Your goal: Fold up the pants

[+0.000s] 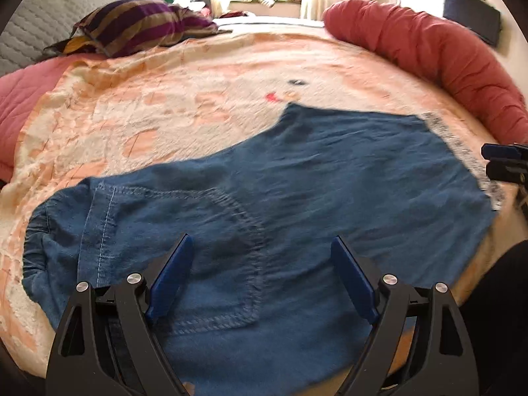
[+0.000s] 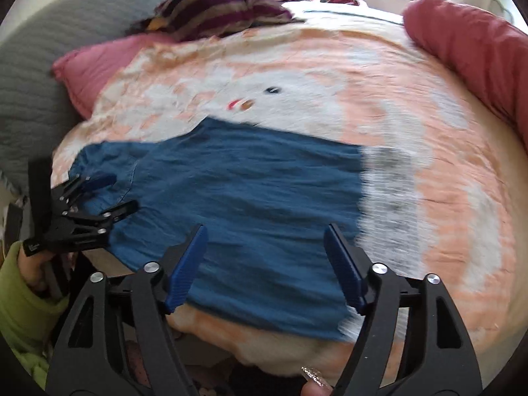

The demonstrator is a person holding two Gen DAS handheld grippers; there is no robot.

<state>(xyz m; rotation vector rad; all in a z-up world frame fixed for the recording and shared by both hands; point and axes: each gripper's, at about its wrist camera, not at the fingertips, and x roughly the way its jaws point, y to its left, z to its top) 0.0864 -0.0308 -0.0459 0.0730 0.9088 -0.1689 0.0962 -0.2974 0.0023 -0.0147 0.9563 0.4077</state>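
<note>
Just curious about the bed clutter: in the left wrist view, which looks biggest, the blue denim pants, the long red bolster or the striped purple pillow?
1. Blue denim pants, though nearest the camera.
2. Long red bolster.
3. Striped purple pillow, farthest away.

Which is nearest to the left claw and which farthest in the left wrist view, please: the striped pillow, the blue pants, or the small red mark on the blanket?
From the left claw:
1. Blue pants, directly beneath it.
2. Red mark, just beyond the pants' far edge.
3. Striped pillow, far back, upper left.
</note>
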